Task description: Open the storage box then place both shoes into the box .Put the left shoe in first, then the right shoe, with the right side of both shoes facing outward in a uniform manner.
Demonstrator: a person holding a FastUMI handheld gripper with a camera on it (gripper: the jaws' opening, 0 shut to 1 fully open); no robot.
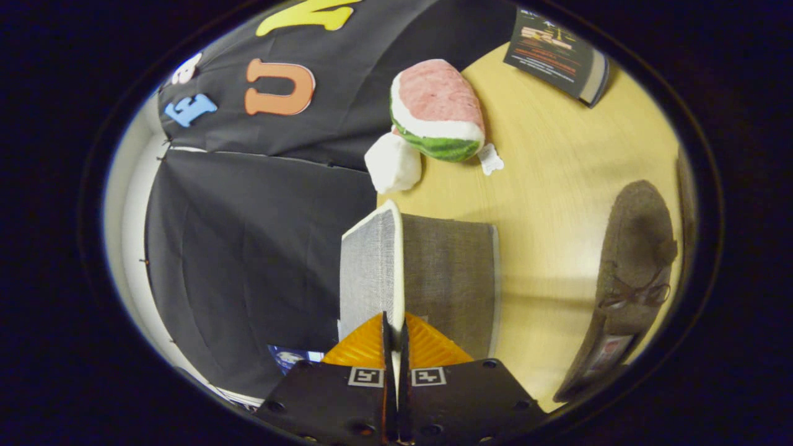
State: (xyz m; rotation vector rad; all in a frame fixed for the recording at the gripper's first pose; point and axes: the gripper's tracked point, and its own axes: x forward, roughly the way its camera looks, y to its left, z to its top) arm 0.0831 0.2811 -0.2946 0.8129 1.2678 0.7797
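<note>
1. Gripper fingers are seen clenched on the white-trimmed edge of the grey fabric storage-box lid, raised on edge over the grey fabric box.
2. Brown suede moccasin shoe lies on the pale wooden table, well apart from the box.

**Single gripper cam, tilted, close on the box lid**

Gripper view rides on the gripper and looks forward along its two fingers, which are pinched on the white edge of the grey storage box lid, very near the lens. The view is rolled: the wooden table runs up one side, the booth wall fills the other. Farther off ahead are a watermelon plush and a book; a brown shoe lies well off to the side.
</note>
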